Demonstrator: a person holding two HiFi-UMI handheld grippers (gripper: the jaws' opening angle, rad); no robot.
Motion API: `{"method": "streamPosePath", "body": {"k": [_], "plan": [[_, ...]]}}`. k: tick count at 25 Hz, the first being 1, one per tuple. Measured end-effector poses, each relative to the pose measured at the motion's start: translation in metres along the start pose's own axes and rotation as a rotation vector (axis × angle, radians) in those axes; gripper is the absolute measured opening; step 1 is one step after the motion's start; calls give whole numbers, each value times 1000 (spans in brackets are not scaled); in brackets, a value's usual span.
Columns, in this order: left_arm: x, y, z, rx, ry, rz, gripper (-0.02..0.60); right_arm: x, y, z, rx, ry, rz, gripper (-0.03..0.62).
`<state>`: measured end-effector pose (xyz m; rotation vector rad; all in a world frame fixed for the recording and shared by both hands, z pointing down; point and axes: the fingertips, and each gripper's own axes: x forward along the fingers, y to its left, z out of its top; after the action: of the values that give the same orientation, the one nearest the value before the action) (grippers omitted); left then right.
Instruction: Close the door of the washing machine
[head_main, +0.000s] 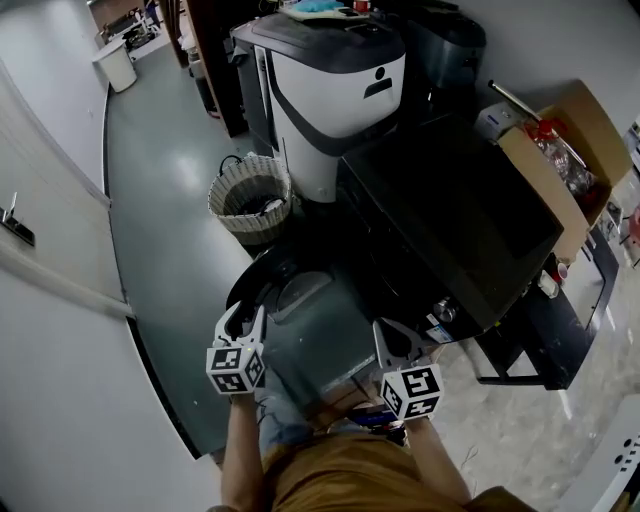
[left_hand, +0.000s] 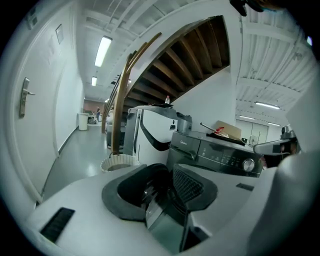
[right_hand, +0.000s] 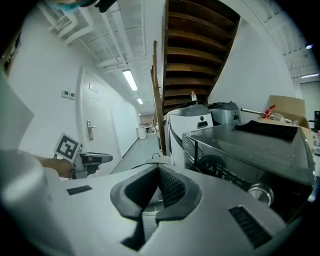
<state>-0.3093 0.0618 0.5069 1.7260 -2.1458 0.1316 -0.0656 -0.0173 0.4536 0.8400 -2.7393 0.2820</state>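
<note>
Wicker basket just beside a white machine — cardboard box well apart.

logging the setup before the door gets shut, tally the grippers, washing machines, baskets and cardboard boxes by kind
grippers: 2 (left gripper, right gripper)
washing machine: 1
woven basket: 1
cardboard box: 1
total: 5
</note>
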Motion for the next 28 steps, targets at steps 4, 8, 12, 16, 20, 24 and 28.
{"method": "streamPosePath", "body": {"k": [4, 8, 12, 16, 20, 24, 28], "plan": [[22, 41, -15, -29, 45, 14, 179, 25, 15, -16, -1, 62, 28, 12], [45, 82, -32, -50, 86, 19, 189, 53, 29, -33, -1, 119, 45, 12], [70, 109, -52, -23, 138, -7, 201, 77, 32, -57, 36, 170, 42, 12], [92, 123, -71, -19, 202, -55, 216, 96, 41, -75, 55, 219, 59, 11], [113, 132, -80, -20, 230, -83, 218, 111, 47, -87, 76, 245, 66, 11], [134, 128, -92, -17, 262, -100, 222, 118, 41, -102, 99, 273, 58, 12], [147, 123, -101, -5, 282, -117, 222, 117, 32, -110, 112, 285, 40, 11]]}}
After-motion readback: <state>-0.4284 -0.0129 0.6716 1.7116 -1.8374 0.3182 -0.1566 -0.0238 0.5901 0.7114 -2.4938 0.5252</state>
